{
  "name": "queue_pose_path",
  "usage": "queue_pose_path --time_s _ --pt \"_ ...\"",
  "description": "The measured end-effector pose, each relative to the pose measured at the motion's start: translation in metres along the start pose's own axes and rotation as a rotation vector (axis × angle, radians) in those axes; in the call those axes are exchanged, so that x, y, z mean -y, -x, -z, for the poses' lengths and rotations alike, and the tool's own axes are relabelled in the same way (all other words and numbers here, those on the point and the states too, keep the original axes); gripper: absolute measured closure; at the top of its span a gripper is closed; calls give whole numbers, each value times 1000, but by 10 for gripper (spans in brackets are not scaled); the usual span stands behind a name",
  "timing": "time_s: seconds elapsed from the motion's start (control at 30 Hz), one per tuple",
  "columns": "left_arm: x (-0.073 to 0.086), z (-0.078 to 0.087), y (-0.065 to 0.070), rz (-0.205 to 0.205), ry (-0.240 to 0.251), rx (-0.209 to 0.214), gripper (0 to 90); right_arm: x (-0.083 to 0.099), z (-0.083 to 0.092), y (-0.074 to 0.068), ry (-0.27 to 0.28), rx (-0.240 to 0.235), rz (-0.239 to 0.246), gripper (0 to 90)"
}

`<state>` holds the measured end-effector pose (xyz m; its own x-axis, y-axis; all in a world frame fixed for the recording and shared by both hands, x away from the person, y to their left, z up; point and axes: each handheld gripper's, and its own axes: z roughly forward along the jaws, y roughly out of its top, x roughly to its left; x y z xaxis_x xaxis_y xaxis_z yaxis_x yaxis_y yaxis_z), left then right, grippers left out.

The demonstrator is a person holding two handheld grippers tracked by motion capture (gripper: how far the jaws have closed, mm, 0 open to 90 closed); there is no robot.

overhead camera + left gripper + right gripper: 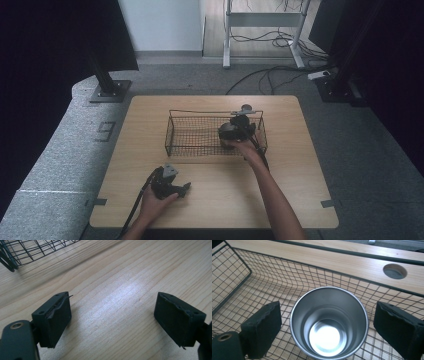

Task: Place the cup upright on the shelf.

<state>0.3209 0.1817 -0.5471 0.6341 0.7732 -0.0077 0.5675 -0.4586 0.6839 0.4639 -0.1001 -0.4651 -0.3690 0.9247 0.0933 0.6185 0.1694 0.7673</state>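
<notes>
My left gripper (171, 186) rests low on the counter (215, 200) near me, its fingers (53, 317) spread wide over bare wood. Farther off, my right gripper (239, 130) reaches into the wire basket (172, 135), fingers (263, 326) apart on either side of an upright steel cup (329, 322), not touching it.

A basket (200, 136) sits mid-frame on the tabletop (300, 190) — a cup (329, 322) stands in it, at its right end.
</notes>
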Motion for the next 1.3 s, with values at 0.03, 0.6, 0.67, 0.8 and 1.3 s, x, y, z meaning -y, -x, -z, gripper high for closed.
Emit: queue_pose_path --time_s 0.03,0.6,0.67,0.8,1.3 --pt "0 0 0 0 0 0 142 0 1 1 5 3 -1 82" --pt "0 0 0 0 0 -1 142 10 41 6 130 -30 2 109" --pt "0 0 0 -1 0 0 142 14 47 7 151 -38 -1 117" --pt "0 0 0 -1 -1 0 142 23 61 11 190 -47 -5 133" --pt "0 0 0 -1 -1 0 142 73 107 32 265 -127 2 198"
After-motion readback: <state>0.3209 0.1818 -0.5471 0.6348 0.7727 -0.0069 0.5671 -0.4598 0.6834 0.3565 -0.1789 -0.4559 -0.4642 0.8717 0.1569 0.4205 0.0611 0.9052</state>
